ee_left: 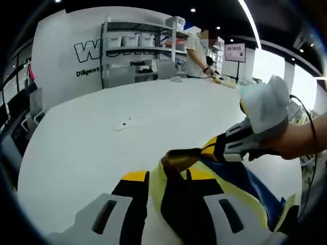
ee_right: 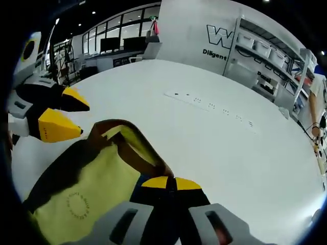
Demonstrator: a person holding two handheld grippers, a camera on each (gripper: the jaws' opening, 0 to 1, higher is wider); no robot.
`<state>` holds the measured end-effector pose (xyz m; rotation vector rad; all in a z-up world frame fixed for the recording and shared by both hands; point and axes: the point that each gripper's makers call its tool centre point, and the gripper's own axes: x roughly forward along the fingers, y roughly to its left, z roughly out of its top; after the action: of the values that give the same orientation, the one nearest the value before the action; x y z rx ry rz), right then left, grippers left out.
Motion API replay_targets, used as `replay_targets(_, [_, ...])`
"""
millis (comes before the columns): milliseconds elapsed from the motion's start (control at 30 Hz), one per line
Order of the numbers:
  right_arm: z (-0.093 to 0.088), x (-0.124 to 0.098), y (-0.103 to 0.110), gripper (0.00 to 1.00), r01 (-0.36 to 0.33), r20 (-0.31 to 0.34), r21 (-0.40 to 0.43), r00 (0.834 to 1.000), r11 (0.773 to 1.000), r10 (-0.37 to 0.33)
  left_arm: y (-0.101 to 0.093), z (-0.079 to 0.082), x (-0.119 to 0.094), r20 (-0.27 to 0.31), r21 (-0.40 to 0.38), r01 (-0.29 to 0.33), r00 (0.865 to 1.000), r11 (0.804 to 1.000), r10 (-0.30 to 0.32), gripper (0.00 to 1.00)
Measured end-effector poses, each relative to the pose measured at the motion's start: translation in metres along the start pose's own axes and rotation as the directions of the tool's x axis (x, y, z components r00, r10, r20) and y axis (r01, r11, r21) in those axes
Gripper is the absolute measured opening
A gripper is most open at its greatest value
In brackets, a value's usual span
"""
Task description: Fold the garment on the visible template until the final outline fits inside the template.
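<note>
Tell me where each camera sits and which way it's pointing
Left gripper view: rides the left gripper, looking across the white table toward shelves; the right gripper and the person's arm enter from the right.
Right gripper view: rides the right gripper, which is shut on the garment, looking across the table toward shelves; the left gripper enters from the left.
Shared: the yellow garment, the table, both grippers.
</note>
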<state>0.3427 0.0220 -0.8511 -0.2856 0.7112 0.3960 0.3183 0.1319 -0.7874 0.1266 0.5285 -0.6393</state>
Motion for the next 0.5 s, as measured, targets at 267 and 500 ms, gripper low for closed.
replay_targets(267, [-0.001,0.002,0.0,0.0,0.0,-0.002,0.003,1.0,1.0,0.0,-0.016,-0.007,0.007,-0.014,0.0,-0.006,1.0,1.0,0.006,0.25])
replay_targets(500, [-0.001,0.001,0.0,0.0,0.003,-0.001,0.013,1.0,1.0,-0.003,-0.023,-0.02,0.018,-0.035,-0.03,-0.028,0.999,0.999,0.027,0.15])
